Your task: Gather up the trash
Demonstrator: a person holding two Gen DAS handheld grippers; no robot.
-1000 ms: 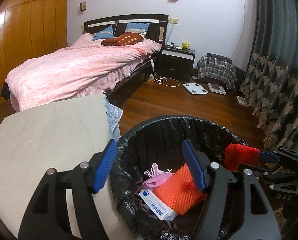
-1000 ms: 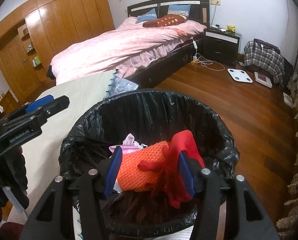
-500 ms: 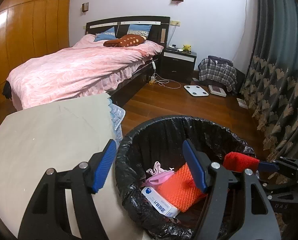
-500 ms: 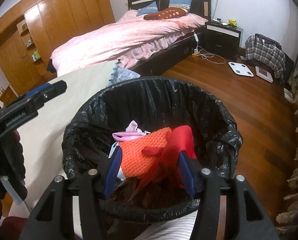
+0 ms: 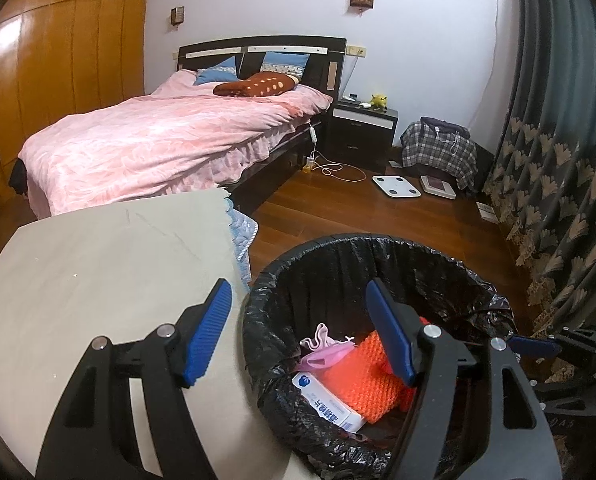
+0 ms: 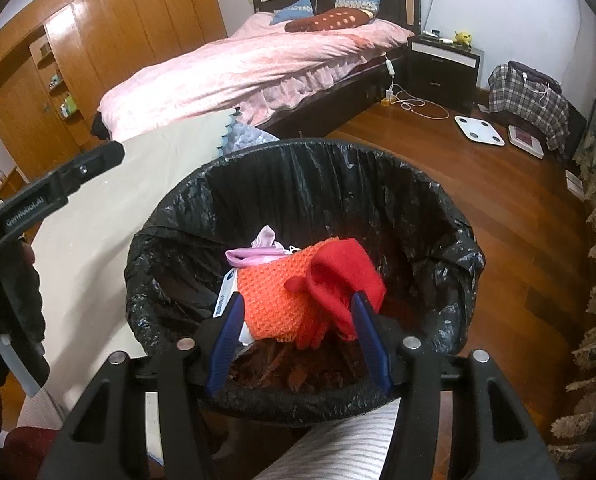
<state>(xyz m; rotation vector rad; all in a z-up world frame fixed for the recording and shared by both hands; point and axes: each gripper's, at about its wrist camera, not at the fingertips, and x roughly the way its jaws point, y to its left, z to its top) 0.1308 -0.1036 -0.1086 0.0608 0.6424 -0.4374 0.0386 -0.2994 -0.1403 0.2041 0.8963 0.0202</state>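
Trash bin [image 6: 298, 168]: lined with a black bag, standing on the wooden floor [image 6: 478, 184] just right of the beige-covered table [image 5: 97, 280]; the bed [image 5: 169, 140] lies far behind it.
Red cloth [image 6: 344, 270]: lies inside the bin on top of the pile, just beyond the right gripper's tips, not pinched between them as far as the right wrist view shows.
Orange knit piece [image 6: 275, 294]: under and left of the red cloth.
Pink item [image 5: 324, 350]: at the far left of the pile.
White box with blue print [image 5: 326, 398]: at the near left of the pile, partly under the orange knit.
Right gripper [image 6: 298, 344]: jaws apart, over the near rim of the bin, holding nothing.
Left gripper [image 5: 302, 336]: jaws wide apart, straddling the bin's left rim, one finger over the table, the other over the bin.
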